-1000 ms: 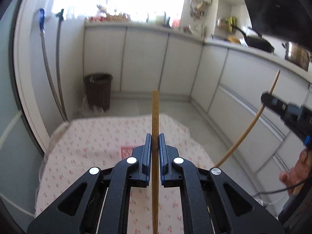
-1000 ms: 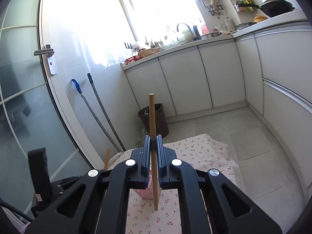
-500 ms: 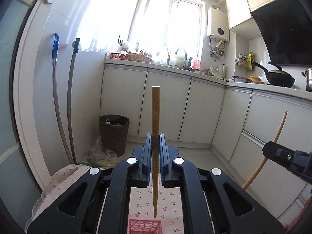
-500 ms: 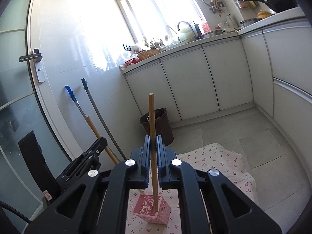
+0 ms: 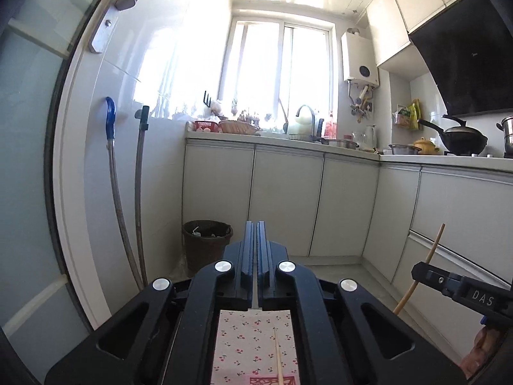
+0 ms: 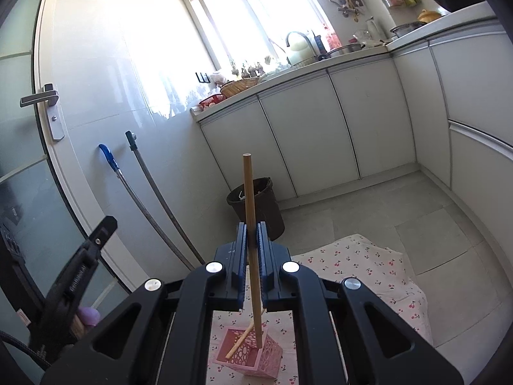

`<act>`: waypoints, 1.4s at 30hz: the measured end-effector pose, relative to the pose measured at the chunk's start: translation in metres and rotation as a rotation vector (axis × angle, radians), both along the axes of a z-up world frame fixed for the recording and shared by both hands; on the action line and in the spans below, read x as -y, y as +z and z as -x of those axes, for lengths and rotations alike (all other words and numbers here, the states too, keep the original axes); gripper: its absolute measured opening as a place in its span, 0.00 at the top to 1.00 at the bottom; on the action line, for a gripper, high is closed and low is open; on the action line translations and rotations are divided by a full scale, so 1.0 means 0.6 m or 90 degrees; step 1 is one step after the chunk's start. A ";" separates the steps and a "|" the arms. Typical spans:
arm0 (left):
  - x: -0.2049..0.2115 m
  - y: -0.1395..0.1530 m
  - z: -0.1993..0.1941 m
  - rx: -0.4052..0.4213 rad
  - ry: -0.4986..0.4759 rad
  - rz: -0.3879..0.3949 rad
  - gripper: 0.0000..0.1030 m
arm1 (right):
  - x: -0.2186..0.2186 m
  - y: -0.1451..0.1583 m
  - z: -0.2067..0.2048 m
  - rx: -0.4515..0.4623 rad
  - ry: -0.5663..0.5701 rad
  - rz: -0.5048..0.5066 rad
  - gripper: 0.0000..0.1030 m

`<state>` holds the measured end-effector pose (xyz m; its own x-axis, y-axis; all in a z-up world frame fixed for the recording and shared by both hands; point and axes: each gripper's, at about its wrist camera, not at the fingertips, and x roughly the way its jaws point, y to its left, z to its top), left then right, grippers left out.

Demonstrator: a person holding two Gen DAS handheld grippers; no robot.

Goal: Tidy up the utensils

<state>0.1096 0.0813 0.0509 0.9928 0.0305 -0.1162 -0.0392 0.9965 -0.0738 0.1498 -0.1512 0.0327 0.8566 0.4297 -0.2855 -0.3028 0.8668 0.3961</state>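
My right gripper (image 6: 251,228) is shut on a bamboo chopstick (image 6: 249,205) held upright, its lower end just inside a pink perforated holder (image 6: 247,354) on the cherry-print cloth (image 6: 368,266). A second chopstick (image 6: 239,343) leans inside the holder; its tip (image 5: 277,359) and the holder's rim (image 5: 272,379) show at the bottom of the left wrist view. My left gripper (image 5: 256,228) is empty, its jaws nearly closed, raised above the holder. It shows at the left in the right wrist view (image 6: 107,224). The right gripper (image 5: 416,269) and its chopstick (image 5: 426,266) show at the right in the left wrist view.
A dark waste bin (image 6: 256,205) stands on the floor beyond the cloth. Two mop handles (image 6: 150,192) lean on the white wall at the left. Grey kitchen cabinets (image 6: 320,128) run along the back and right. A glass door with a handle (image 6: 41,99) is at the left.
My left gripper let go of its chopstick, which now leans in the pink holder, and its jaws closed and rose. My right gripper lowered its chopstick into the holder.
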 end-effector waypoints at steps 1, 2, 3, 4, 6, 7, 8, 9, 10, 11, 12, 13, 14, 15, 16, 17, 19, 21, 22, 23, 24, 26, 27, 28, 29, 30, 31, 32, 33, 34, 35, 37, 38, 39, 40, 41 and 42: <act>-0.005 0.005 -0.001 -0.017 -0.011 0.002 0.96 | 0.001 0.002 0.003 0.002 0.000 -0.002 0.91; -0.009 0.005 -0.012 -0.060 -0.034 0.005 0.70 | 0.005 0.004 0.006 0.002 0.001 -0.005 0.90; -0.011 0.000 -0.029 -0.120 -0.061 0.013 0.23 | 0.010 0.006 0.009 0.002 0.001 -0.013 0.90; -0.016 -0.012 -0.049 -0.188 -0.091 0.039 0.10 | 0.015 0.006 0.011 -0.001 0.002 -0.024 0.91; -0.029 -0.043 -0.075 -0.269 -0.119 0.092 0.11 | 0.030 0.005 0.015 -0.013 0.002 -0.044 0.90; -0.026 -0.058 -0.100 -0.330 -0.119 0.086 0.11 | 0.039 0.003 0.016 -0.019 0.005 -0.052 0.91; -0.020 -0.070 -0.128 -0.390 -0.119 0.066 0.15 | 0.047 0.000 0.018 -0.021 0.008 -0.058 0.91; -0.013 -0.081 -0.156 -0.436 -0.117 0.051 0.19 | 0.054 -0.003 0.020 -0.022 0.009 -0.058 0.91; -0.001 -0.095 -0.195 -0.498 -0.125 0.029 0.19 | 0.060 -0.005 0.021 -0.023 0.008 -0.054 0.91; 0.011 -0.112 -0.231 -0.559 -0.138 0.004 0.19 | 0.067 -0.008 0.020 -0.026 0.005 -0.050 0.91; 0.023 -0.129 -0.266 -0.605 -0.134 -0.023 0.19 | 0.075 -0.011 0.016 -0.032 0.002 -0.049 0.91; 0.036 -0.147 -0.301 -0.636 -0.111 -0.060 0.18 | 0.083 -0.015 0.012 -0.039 -0.001 -0.048 0.91; 0.048 -0.167 -0.329 -0.665 -0.104 -0.095 0.17 | 0.092 -0.020 0.005 -0.049 0.000 -0.046 0.91; 0.063 -0.194 -0.360 -0.704 -0.112 -0.126 0.17 | 0.103 -0.029 -0.003 -0.064 0.002 -0.047 0.91; 0.073 -0.224 -0.380 -0.731 -0.107 -0.150 0.17 | 0.113 -0.040 -0.012 -0.078 0.001 -0.052 0.91; 0.081 -0.249 -0.403 -0.747 -0.090 -0.171 0.18 | 0.123 -0.054 -0.024 -0.099 -0.002 -0.054 0.90; 0.094 -0.300 -0.447 -0.780 -0.079 -0.186 0.19 | 0.146 -0.084 -0.045 -0.141 -0.024 -0.052 0.88; 0.097 -0.344 -0.483 -0.816 -0.095 -0.179 0.24 | 0.178 -0.112 -0.065 -0.181 -0.048 -0.058 0.87; 0.101 -0.366 -0.500 -0.830 -0.098 -0.182 0.25 | 0.194 -0.123 -0.074 -0.202 -0.064 -0.058 0.83; 0.106 -0.385 -0.514 -0.837 -0.098 -0.190 0.29 | 0.208 -0.133 -0.081 -0.220 -0.081 -0.059 0.69; 0.110 -0.403 -0.526 -0.847 -0.096 -0.201 0.36 | 0.227 -0.147 -0.089 -0.247 -0.105 -0.060 0.60; 0.114 -0.435 -0.541 -0.869 -0.105 -0.226 0.59 | 0.258 -0.180 -0.100 -0.303 -0.153 -0.058 0.50; 0.114 -0.445 -0.541 -0.872 -0.110 -0.238 0.80 | 0.278 -0.204 -0.107 -0.347 -0.187 -0.054 0.48; 0.113 -0.451 -0.536 -0.862 -0.118 -0.245 0.89 | 0.298 -0.229 -0.114 -0.382 -0.215 -0.054 0.46; 0.110 -0.446 -0.527 -0.845 -0.124 -0.250 0.93 | 0.316 -0.255 -0.121 -0.409 -0.237 -0.055 0.45; 0.103 -0.435 -0.515 -0.828 -0.133 -0.247 0.94 | 0.337 -0.291 -0.130 -0.447 -0.266 -0.060 0.45; 0.094 -0.414 -0.497 -0.809 -0.144 -0.240 0.95 | 0.358 -0.327 -0.138 -0.486 -0.292 -0.081 0.45; 0.086 -0.386 -0.475 -0.783 -0.153 -0.241 0.95 | 0.377 -0.362 -0.145 -0.517 -0.310 -0.119 0.45; 0.079 -0.356 -0.451 -0.757 -0.162 -0.249 0.95 | 0.390 -0.390 -0.147 -0.541 -0.322 -0.156 0.45; 0.069 -0.319 -0.424 -0.724 -0.162 -0.262 0.95 | 0.401 -0.422 -0.150 -0.566 -0.328 -0.197 0.45; 0.058 -0.283 -0.397 -0.694 -0.160 -0.266 0.95 | 0.408 -0.449 -0.157 -0.583 -0.330 -0.235 0.45; 0.029 -0.203 -0.337 -0.636 -0.161 -0.246 0.95 | 0.423 -0.510 -0.175 -0.618 -0.306 -0.347 0.44; 0.018 -0.168 -0.304 -0.609 -0.160 -0.237 0.95 | 0.426 -0.542 -0.187 -0.633 -0.274 -0.426 0.42; 0.005 -0.138 -0.271 -0.586 -0.156 -0.226 0.95 | 0.427 -0.577 -0.205 -0.641 -0.225 -0.518 0.42; -0.009 -0.111 -0.233 -0.565 -0.153 -0.210 0.95 | 0.426 -0.592 -0.220 -0.628 -0.198 -0.557 0.64; -0.016 -0.090 -0.203 -0.552 -0.149 -0.199 0.95 | 0.424 -0.591 -0.229 -0.604 -0.205 -0.534 0.99; -0.023 -0.076 -0.175 -0.541 -0.142 -0.192 0.95 | 0.420 -0.579 -0.236 -0.584 -0.216 -0.490 1.00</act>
